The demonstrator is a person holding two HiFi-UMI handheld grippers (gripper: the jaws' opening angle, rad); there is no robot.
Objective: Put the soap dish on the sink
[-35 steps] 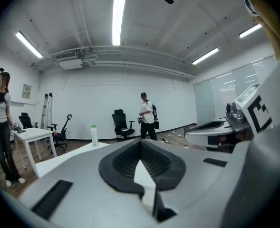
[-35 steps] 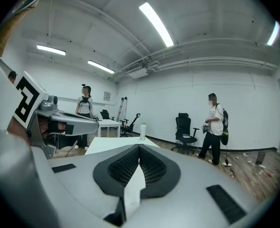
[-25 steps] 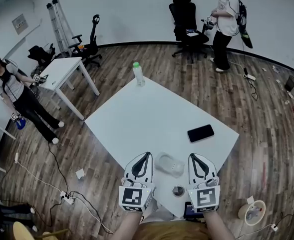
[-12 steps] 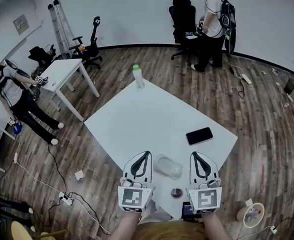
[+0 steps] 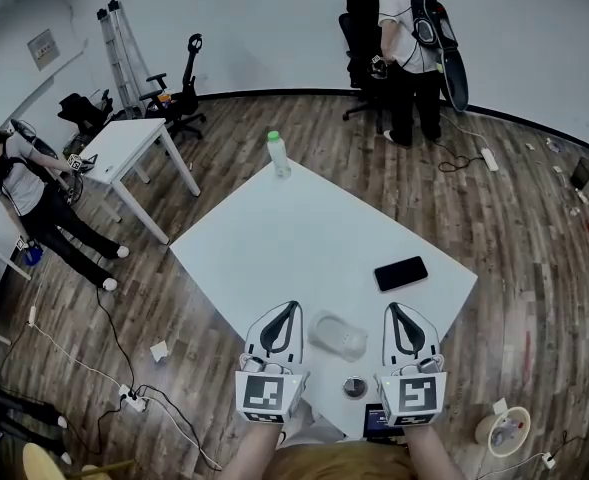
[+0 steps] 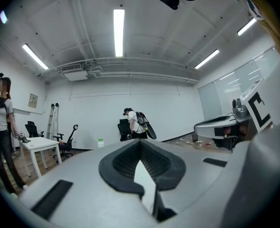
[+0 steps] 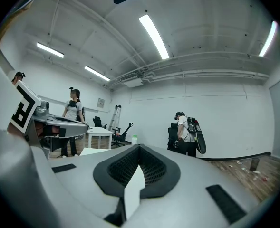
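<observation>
The soap dish (image 5: 338, 333), a clear shallow tray, lies on the white table (image 5: 304, 238) near its front corner. It sits between my two grippers and touches neither. My left gripper (image 5: 290, 310) hovers just left of the dish, its jaws shut and empty. My right gripper (image 5: 395, 312) hovers just right of it, jaws also together with nothing in them. Both point level across the table. The left gripper view shows only the closed left gripper (image 6: 140, 144) and the room beyond. The right gripper view likewise shows the closed right gripper (image 7: 140, 148). No sink is in view.
A black phone (image 5: 401, 273) lies on the table's right side and a green-capped bottle (image 5: 278, 153) stands at its far corner. A small round metal piece (image 5: 355, 386) sits by the front edge. People stand at the far wall and at the left, by a second white table (image 5: 124, 143).
Both grippers and the dish have stayed put. The person at the back has walked left to the black office chair.
</observation>
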